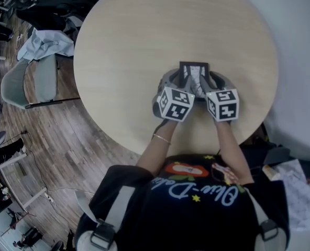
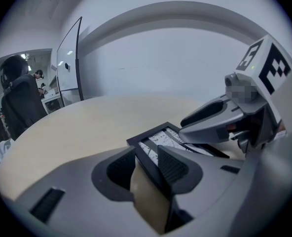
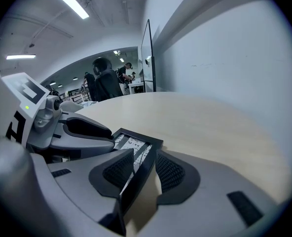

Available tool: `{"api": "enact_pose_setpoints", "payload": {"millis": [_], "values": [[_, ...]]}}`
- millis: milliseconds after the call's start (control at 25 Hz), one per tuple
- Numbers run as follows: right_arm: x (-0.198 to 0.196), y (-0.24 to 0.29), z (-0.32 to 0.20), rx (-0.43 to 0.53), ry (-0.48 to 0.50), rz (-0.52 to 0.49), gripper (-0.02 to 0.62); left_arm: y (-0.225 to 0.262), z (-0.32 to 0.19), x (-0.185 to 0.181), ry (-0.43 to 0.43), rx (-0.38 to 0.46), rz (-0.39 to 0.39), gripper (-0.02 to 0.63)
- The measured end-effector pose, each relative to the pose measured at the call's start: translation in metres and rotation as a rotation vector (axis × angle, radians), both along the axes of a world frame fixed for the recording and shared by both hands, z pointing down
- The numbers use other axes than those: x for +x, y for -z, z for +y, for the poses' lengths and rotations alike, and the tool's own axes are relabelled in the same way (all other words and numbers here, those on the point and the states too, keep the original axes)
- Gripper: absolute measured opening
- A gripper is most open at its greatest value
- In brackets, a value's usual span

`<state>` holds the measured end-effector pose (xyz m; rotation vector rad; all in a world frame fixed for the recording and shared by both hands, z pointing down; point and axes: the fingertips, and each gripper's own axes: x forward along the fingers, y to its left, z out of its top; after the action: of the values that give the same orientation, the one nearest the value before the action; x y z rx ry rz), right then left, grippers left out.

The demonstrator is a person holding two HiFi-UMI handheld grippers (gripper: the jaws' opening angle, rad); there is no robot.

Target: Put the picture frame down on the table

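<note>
Left gripper point(image 2: 147, 168) is clamped on the left-hand side rail of the picture frame point(image 2: 156, 141): in its own view I see both ribbed pads pressed against the black moulding, one on each face. Right gripper point(image 3: 138, 169) pinches the opposite side rail the same way, jaws closed onto the black edge. Between the two, the frame sits low over the near part of the round, pale wooden table point(image 1: 144, 35), its glazed face up and its far end pointing away from the person. Behind the glass is a black-and-white print with fine marks, too small for me to read. Each marker cube point(image 1: 174, 103) carries only black and white square patterns, no letters. On the person's dark shirt point(image 1: 197, 192) there is pale blue cursive script that may begin with "Blue", though from the head view it curls too much for me to be sure. A thin bracelet point(image 1: 162, 138) circles the left wrist. Left of the table stands a grey chair point(image 1: 26, 82) with a light cloth point(image 1: 45, 43) draped near it
</note>
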<state>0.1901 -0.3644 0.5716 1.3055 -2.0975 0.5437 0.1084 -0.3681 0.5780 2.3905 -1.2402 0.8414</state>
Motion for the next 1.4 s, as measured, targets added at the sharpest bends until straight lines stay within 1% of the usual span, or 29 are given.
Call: {"api": "enact_pose_setpoints", "payload": {"millis": [160,360,400,480,600,720,1040,1200,1400], "values": [[-0.002,0.005,-0.001,0.017,0.007,-0.01,0.114,0.008,-0.006,-0.008,0.007,0.038,0.007,0.124],[-0.006,0.026,0.001,0.075,0.009,-0.082,0.112,0.035,-0.004,-0.012,0.015,0.106,0.081,0.124],[-0.006,0.032,0.001,0.092,0.009,-0.093,0.103,0.041,-0.002,-0.011,0.011,0.116,0.097,0.124],[-0.008,0.043,0.002,0.129,0.012,-0.104,0.047,0.055,0.0,-0.012,0.002,0.141,0.121,0.123],[-0.011,0.058,0.005,0.173,0.021,-0.106,-0.002,0.076,0.003,-0.014,-0.007,0.191,0.153,0.072],[-0.014,0.075,0.008,0.21,0.032,-0.115,-0.002,0.096,0.008,-0.015,-0.02,0.24,0.178,0.002],[-0.018,0.129,0.018,0.327,0.045,-0.157,-0.002,0.141,0.019,-0.027,-0.018,0.353,0.227,0.002],[-0.018,0.146,0.021,0.368,0.049,-0.171,-0.002,0.148,0.024,-0.026,-0.018,0.372,0.231,0.002],[-0.021,0.157,0.028,0.393,0.055,-0.177,-0.002,0.161,0.031,-0.026,-0.018,0.397,0.249,0.002]]}}
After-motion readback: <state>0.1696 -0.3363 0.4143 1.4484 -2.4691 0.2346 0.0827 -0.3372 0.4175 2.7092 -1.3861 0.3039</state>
